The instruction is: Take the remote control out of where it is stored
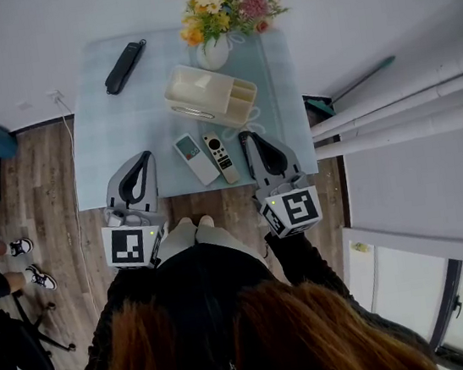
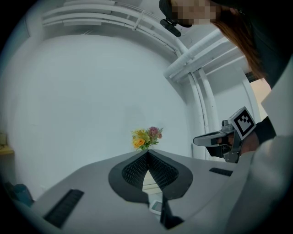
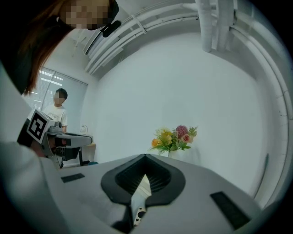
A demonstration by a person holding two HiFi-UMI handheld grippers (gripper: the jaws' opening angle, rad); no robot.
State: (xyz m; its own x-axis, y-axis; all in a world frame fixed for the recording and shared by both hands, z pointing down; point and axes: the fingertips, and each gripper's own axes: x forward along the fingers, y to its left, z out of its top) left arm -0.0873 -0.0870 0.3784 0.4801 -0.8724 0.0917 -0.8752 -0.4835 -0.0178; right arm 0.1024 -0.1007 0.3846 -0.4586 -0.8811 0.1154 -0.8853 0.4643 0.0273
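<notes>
Remote control (image 1: pixel 221 157): flat on table (image 1: pixel 102 112), just left of right gripper (image 1: pixel 245 138), apart from left gripper (image 1: pixel 144 158); both jaws closed, empty.

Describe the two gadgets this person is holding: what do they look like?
Both the left gripper and the right gripper are pale grey shells tapering to a point, lined with ribbed black padding. Each carries a white cube printed with black square markers and a small green light. The person's sleeves are black.

Likely an office: swivel chair (image 1: pixel 16 354), exposed white pipes (image 1: pixel 400 105) (along the wall), wood floor (image 1: pixel 44 189), small table (image 1: pixel 103 121).
</notes>
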